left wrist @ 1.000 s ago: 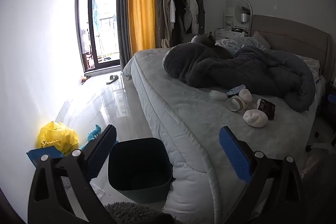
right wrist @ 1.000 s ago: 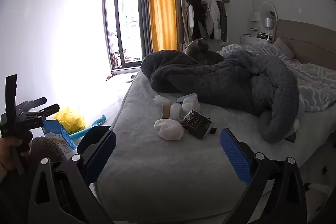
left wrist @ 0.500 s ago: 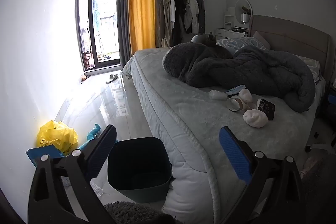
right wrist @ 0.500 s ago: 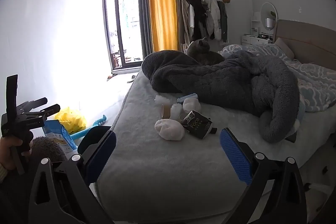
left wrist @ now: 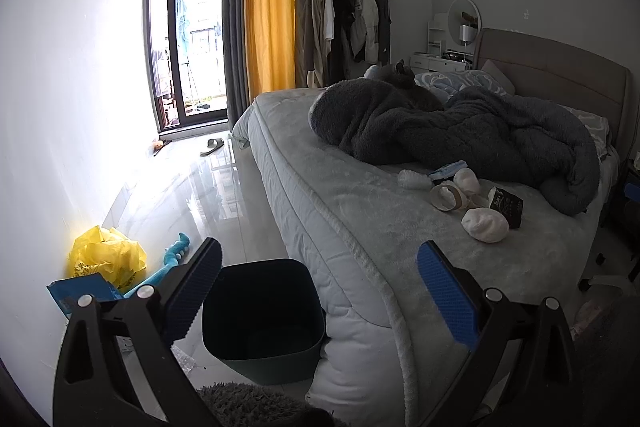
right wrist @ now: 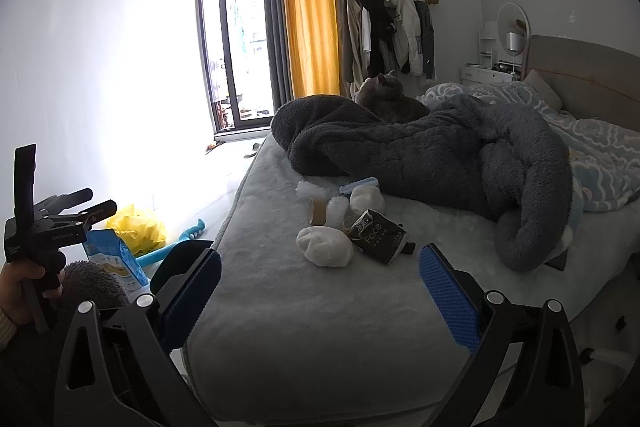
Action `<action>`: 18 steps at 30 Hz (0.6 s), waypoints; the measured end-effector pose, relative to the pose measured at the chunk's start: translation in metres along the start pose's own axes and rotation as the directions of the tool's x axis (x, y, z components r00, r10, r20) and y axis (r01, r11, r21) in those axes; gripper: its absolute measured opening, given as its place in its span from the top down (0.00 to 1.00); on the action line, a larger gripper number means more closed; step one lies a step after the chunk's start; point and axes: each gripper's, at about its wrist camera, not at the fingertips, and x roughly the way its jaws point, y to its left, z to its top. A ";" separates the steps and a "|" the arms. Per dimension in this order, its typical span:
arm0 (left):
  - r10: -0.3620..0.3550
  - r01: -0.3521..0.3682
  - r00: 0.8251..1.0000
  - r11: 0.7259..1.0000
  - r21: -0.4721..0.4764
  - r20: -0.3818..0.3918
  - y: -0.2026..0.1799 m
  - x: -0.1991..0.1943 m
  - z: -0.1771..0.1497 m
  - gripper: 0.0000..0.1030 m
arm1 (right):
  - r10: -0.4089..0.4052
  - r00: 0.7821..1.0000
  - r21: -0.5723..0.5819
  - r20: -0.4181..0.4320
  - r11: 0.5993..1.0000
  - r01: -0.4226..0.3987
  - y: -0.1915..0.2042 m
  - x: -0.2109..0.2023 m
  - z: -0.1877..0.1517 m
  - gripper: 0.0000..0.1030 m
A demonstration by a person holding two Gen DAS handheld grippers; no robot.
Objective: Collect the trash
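Nearest the left wrist camera, the left claw [left wrist: 318, 293] hangs released, its two blue-padded fingers spread wide and holding nothing, above one dark teal plastic bin [left wrist: 262, 319] that stands on the glossy floor, touching the corner of the bed [left wrist: 360, 267]. The right claw [right wrist: 320, 293] is likewise spread wide and empty, hovering over the near edge of the grey plush bedcover, and at the left border of its view a hand [right wrist: 18, 293] grips the handle of the other tool. The trash lies in one loose cluster mid-bed: nearest, one white crumpled paper wad [right wrist: 325, 245] beside one crushed black packet printed "Face" [right wrist: 378, 235]; behind them one brown cardboard tube [right wrist: 317, 211], two more white wads [right wrist: 367, 199], one fluffy white scrap [right wrist: 310, 189] and one pale blue wrapper [right wrist: 360, 185]. Just beyond, one dark grey fleece blanket [right wrist: 440, 155] sprawls across the bed, with one grey cat [right wrist: 386, 101] sitting behind it. On the floor by the wall lie one yellow plastic bag [left wrist: 106, 259], one blue pouch [left wrist: 82, 291] and one teal toy [left wrist: 174, 259].
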 end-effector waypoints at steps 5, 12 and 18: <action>-0.001 0.001 1.000 1.000 -0.001 -0.001 0.000 0.000 0.000 0.03 | 0.001 1.000 0.001 0.000 1.000 -0.001 0.000 0.000 0.000 0.03; -0.001 0.001 1.000 1.000 -0.002 -0.002 0.000 0.000 0.000 0.03 | 0.001 1.000 0.002 -0.001 1.000 -0.001 0.000 0.001 0.000 0.03; -0.002 0.002 1.000 1.000 -0.003 -0.004 0.000 0.001 0.000 0.03 | 0.001 1.000 0.003 -0.001 1.000 -0.001 0.000 0.001 0.000 0.03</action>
